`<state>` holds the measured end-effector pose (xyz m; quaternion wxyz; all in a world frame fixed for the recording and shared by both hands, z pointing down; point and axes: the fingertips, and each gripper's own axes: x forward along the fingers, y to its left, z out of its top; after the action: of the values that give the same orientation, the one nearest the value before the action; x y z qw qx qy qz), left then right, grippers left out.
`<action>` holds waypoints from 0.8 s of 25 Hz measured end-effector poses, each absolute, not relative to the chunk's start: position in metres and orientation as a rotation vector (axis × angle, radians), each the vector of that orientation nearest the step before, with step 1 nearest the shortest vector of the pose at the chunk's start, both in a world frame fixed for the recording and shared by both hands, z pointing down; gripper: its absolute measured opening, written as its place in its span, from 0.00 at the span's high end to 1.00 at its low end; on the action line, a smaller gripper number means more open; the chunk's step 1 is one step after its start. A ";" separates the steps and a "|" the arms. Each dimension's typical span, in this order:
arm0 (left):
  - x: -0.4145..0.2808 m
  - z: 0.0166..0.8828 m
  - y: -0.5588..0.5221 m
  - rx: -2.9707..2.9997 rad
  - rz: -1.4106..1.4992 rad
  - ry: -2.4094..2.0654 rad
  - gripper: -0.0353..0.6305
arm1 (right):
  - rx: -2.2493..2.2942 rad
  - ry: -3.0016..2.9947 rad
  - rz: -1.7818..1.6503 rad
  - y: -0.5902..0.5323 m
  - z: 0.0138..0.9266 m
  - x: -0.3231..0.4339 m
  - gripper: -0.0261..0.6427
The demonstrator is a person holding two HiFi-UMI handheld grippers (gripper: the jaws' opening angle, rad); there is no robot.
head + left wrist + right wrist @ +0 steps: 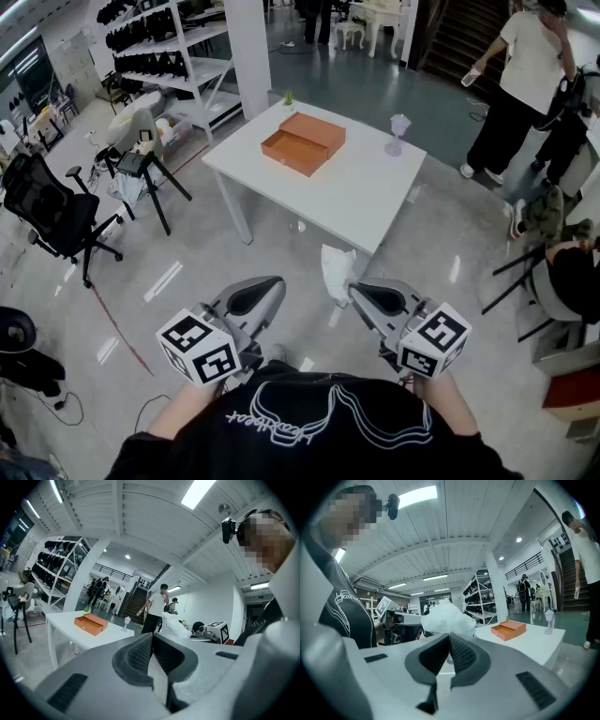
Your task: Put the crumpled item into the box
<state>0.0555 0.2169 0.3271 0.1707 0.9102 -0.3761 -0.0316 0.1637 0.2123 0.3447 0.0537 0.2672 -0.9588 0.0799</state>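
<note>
A crumpled white item (337, 269) hangs from the tip of my right gripper (352, 292), which is shut on its lower edge. In the right gripper view the crumpled item (446, 618) bulges just above the closed jaws of that gripper (449, 637). My left gripper (279, 282) is beside it, shut, with nothing between its fingers; its own view shows the left gripper's (151, 637) pads meeting. The orange box (303, 142) lies open on the white table (356, 197) well ahead of both grippers. Each gripper view also shows the box (91, 623) (508, 630) far off.
A clear stemmed cup (399, 132) and a small green plant (288, 97) stand on the table. A black office chair (52, 212) and a folding stand (142, 167) are at the left. People stand at the right (521, 86), and one sits by a chair (570, 274).
</note>
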 end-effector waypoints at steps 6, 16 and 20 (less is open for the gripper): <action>0.058 0.326 0.220 2.590 -0.084 -1.066 0.94 | 0.812 -2.911 0.243 0.214 0.342 0.167 0.95; 0.042 0.336 0.194 2.560 -0.108 -1.064 0.94 | 0.832 -2.911 0.261 0.187 0.347 0.157 0.95; 0.031 0.344 0.170 2.559 -0.106 -1.057 0.94 | 0.836 -2.899 0.251 0.163 0.351 0.145 0.95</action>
<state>0.0313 0.1702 0.3439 0.1843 0.9077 -0.3750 -0.0375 0.1450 0.1629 0.3514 0.0568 0.2757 -0.9560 0.0827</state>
